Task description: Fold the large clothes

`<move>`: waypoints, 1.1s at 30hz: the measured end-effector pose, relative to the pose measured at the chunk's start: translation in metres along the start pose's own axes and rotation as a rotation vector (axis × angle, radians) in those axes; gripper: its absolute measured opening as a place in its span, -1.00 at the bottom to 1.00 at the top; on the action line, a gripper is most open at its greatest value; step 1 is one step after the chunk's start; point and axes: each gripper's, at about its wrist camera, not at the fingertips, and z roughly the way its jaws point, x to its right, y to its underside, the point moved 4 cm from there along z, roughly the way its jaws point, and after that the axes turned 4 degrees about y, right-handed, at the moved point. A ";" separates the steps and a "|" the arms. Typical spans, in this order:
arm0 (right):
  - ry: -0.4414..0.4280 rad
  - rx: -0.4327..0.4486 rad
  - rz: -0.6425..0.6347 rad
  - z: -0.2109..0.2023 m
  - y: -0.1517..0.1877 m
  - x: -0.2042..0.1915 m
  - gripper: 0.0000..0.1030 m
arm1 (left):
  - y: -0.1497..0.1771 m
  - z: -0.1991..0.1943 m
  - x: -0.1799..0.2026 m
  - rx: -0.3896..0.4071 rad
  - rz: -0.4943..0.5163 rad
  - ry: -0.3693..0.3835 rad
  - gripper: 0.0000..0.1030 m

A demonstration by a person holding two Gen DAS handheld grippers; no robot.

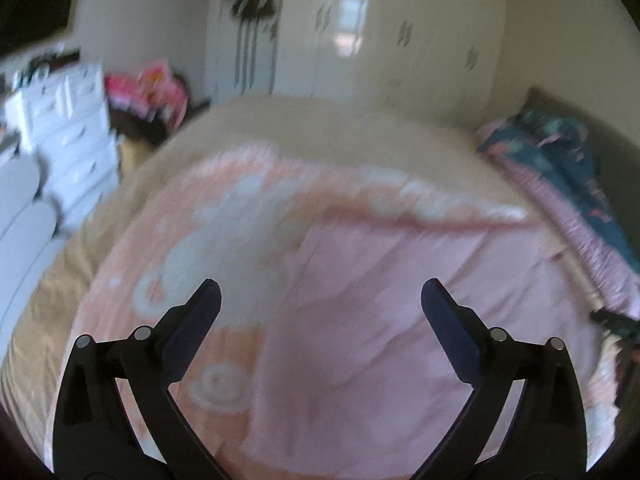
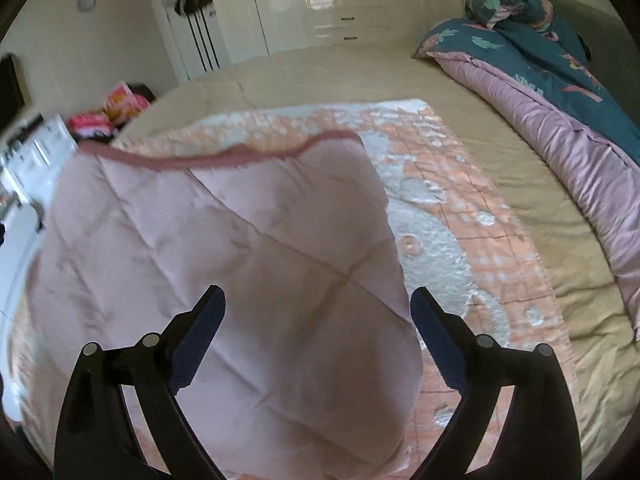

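A large quilted blanket [image 2: 440, 208] lies on a beige bed [image 2: 320, 76]; its top side is orange-pink with a white pattern, its underside plain pink. One part is folded over, so the plain pink side [image 2: 248, 248] faces up, edged by a darker pink hem [image 2: 224, 156]. My right gripper [image 2: 318, 300] hangs over this folded flap, jaws wide apart, with cloth below them but not pinched. In the blurred left wrist view the blanket [image 1: 240, 216] fills the middle, and my left gripper [image 1: 320, 292] stands open above its pink side [image 1: 380, 300], nothing gripped.
A teal and lilac duvet [image 2: 560, 92] is bunched along the bed's right side. White wardrobes [image 2: 320, 4] line the far wall. A white chest of drawers [image 1: 72, 128] and bright pink items [image 1: 148, 88] stand left of the bed. Bare beige sheet [image 2: 540, 232] lies between blanket and duvet.
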 end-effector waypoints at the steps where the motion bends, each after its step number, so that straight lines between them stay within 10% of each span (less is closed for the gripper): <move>1: 0.005 -0.008 -0.002 0.005 0.002 0.001 0.81 | 0.013 0.013 -0.010 -0.047 -0.020 0.000 0.82; 3: 0.010 -0.025 0.011 0.016 0.005 0.004 0.79 | 0.037 0.035 -0.018 -0.132 -0.044 0.038 0.82; 6: -0.014 -0.030 0.026 0.026 0.007 0.000 0.05 | 0.061 0.052 -0.011 -0.189 -0.017 0.088 0.75; 7: -0.026 -0.024 0.026 0.026 0.004 -0.003 -0.31 | 0.064 0.054 -0.004 -0.177 0.005 0.102 0.11; 9: -0.033 0.008 0.035 0.021 -0.004 -0.007 -0.58 | 0.058 0.056 0.004 -0.157 0.030 0.082 -0.54; 12: -0.002 0.057 0.056 0.015 -0.027 -0.010 -0.65 | 0.038 0.061 0.005 -0.140 0.021 0.064 -0.82; 26: 0.054 -0.043 0.255 0.090 -0.044 0.011 -0.57 | 0.030 0.117 0.001 -0.176 0.003 -0.035 -0.75; 33: -0.006 -0.042 0.401 0.065 -0.031 0.034 0.20 | 0.024 0.095 -0.005 -0.155 -0.050 -0.008 -0.09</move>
